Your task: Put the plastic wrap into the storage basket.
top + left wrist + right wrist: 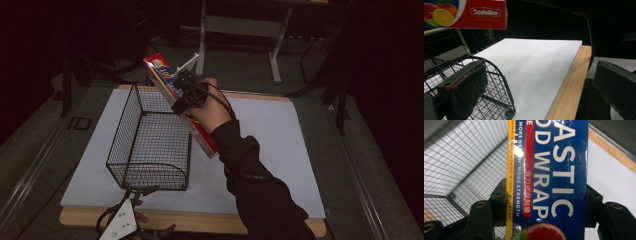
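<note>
Right now, right gripper [184, 95]: its jaws are clamped across the width of a long plastic wrap box [176, 100]; in the right gripper view the two black jaws press on both long sides of the box [549, 180], whose blue face reads "PLASTIC ... WRAP".
Right hand [210, 107]: upper middle of the high view, wrapped round the gripper's body, knuckles toward the camera; the black sleeve [255, 185] runs down to the bottom right of centre, forearm raised off the table.
Box pose: held in the air, tilted, its red upper end at the upper left of centre and its lower end down beside the wrist; it hangs over the right-hand rim of the wire basket [150, 140].
Left gripper [131, 192]: bottom edge of the high view, left of centre, grey plate on top, pointing at the near end of the basket; in the left gripper view its jaws stand wide apart, one at the lower left in front of the basket's curved end [499, 82], the other at the lower right, nothing between them.
Box from the left gripper view: its red end [481, 15] with fruit print shows at the upper left.
Basket: black mesh, on the white board [280, 150], left of centre.
Board: lies on a wooden table [200, 222].
</note>
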{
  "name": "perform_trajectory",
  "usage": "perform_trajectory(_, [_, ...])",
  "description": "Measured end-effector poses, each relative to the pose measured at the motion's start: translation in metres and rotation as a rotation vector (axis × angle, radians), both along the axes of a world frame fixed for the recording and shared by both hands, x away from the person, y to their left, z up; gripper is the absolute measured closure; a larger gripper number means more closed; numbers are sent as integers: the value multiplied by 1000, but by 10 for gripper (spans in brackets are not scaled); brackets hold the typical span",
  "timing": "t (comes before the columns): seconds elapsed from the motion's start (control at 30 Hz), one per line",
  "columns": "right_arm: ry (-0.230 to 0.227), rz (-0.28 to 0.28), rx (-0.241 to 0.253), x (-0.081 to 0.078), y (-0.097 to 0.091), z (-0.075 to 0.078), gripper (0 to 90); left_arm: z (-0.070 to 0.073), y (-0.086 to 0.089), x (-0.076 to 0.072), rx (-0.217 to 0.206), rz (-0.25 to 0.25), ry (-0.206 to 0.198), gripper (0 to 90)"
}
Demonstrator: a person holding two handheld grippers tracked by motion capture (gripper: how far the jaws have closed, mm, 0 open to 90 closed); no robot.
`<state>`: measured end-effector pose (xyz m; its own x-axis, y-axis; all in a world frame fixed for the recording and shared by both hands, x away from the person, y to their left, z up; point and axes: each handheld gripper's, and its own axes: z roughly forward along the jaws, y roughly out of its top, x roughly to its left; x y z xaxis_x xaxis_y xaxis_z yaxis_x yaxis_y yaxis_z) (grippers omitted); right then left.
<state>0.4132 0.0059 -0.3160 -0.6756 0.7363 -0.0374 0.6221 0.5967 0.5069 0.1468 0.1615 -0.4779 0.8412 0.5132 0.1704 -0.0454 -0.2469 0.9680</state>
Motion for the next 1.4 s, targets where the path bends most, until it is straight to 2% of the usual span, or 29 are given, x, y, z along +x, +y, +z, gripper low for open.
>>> perform_trajectory(0.13, [-10,34,36,-4,13,-1,394,0,0,0,-1,0,2,0])
perform_trajectory(0.4, [-58,40,95,-10,43,-7,394,0,1,0,1,-3,1,0])
perform_trajectory(0.53, [-79,36,98,-10,55,-15,394,1,1,-1,-3,-5,-4,0])
perform_trajectory(0.67, [-67,16,123,-8,63,-23,395,0,1,-1,-2,-5,-3,0])
perform_trajectory(0.77, [-87,11,126,-8,74,-34,395,0,1,-1,-1,-8,-3,0])
perform_trajectory(0.93, [-80,-8,148,-7,82,-49,395,0,1,-1,3,-10,-3,0])
perform_trajectory(1.4, [-62,-35,144,-8,91,-84,395,0,1,-1,4,-13,-3,0])
